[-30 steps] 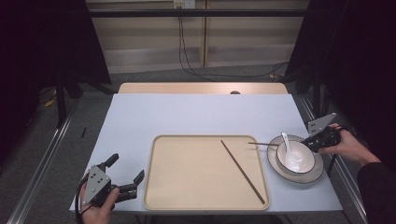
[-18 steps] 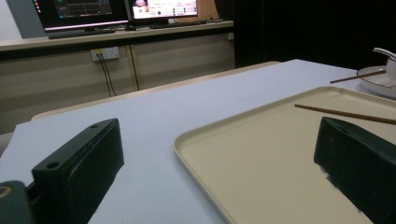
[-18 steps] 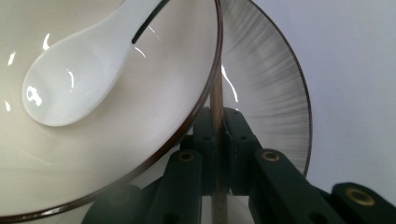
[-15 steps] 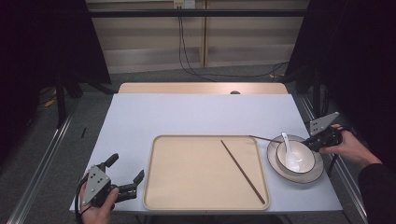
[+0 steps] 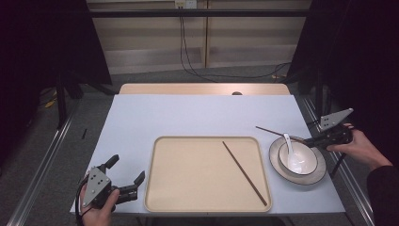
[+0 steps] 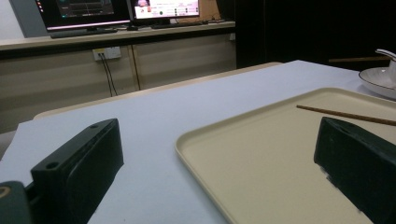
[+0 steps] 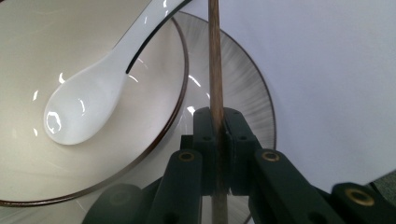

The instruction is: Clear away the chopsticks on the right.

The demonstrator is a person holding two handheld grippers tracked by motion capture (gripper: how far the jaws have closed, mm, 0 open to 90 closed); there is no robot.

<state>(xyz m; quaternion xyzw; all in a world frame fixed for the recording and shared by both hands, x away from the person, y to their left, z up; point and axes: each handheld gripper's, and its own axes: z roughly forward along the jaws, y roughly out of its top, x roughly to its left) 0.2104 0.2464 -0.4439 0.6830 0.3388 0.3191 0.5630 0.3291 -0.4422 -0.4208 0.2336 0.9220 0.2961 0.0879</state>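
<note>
Nearest to me, at the bench's [image 5: 197, 115] front left corner, my left gripper [image 5: 126, 181] rests low in the hand with its fingers [image 6: 77, 170] spread wide and nothing between them. In the left gripper view those fingers frame the near left corner of the beige tray [image 6: 261, 154], which sits just beside the gripper.

On the tray [image 5: 188, 188] one chopstick [image 5: 243, 173] lies loose on the right half, running diagonally from the middle toward the near right corner, well apart from both grippers.

To the right of the tray stands a plate [image 5: 320, 172] carrying a white bowl [image 5: 301, 162], with a white spoon [image 5: 289, 142] resting in the bowl, handle pointing away from me.

At the bench's right edge, my right gripper [image 5: 308, 140] is closed on the second chopstick [image 5: 275, 133]. In the right gripper view the stick [image 7: 215, 70] passes straight between the two fingers [image 7: 204, 135], clamped from either side, and runs forward past the bowl [image 7: 28, 56] rim and the plate [image 7: 243, 84]. In the high view its free end points left and away, past the plate's far edge and over the bare bench surface.
</note>
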